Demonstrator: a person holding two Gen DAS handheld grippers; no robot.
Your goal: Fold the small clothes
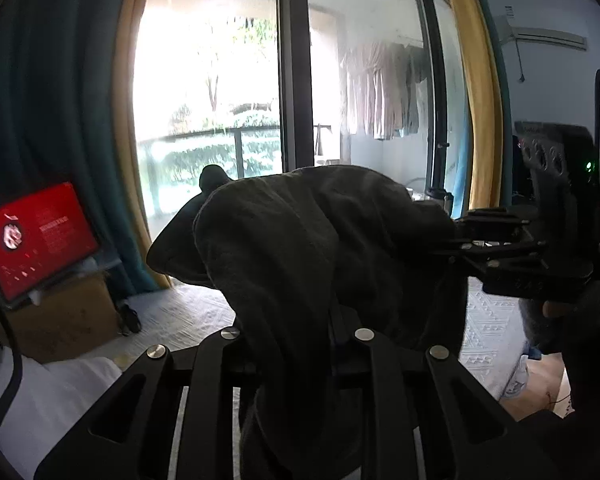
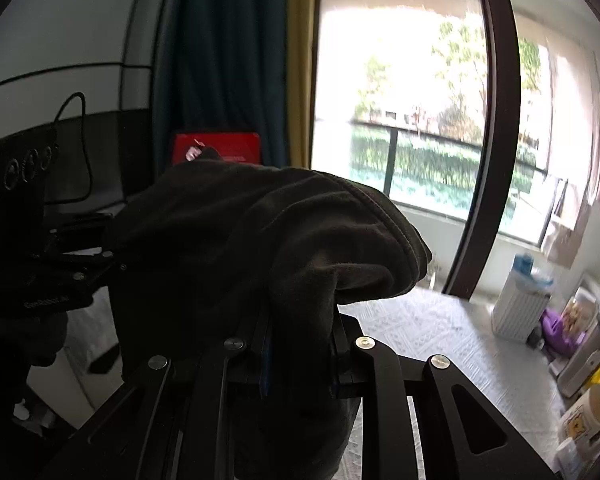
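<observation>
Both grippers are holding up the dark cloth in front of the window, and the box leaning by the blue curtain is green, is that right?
Not quite: the box by the blue curtain is red, as the left wrist view shows. Both the left gripper and right gripper do hold up the dark cloth.

Dark cloth, pale patterned cover

Dark grey-olive garment (image 1: 324,240) pinched in black left gripper (image 1: 296,364) and black right gripper (image 2: 300,360); white geometric-textured bedspread (image 2: 432,332); teal curtain (image 1: 48,100) edged mustard yellow; red screen (image 1: 36,236).

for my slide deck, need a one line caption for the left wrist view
Left gripper and right gripper both clamp a dark garment, held above the white patterned bedspread.
</observation>
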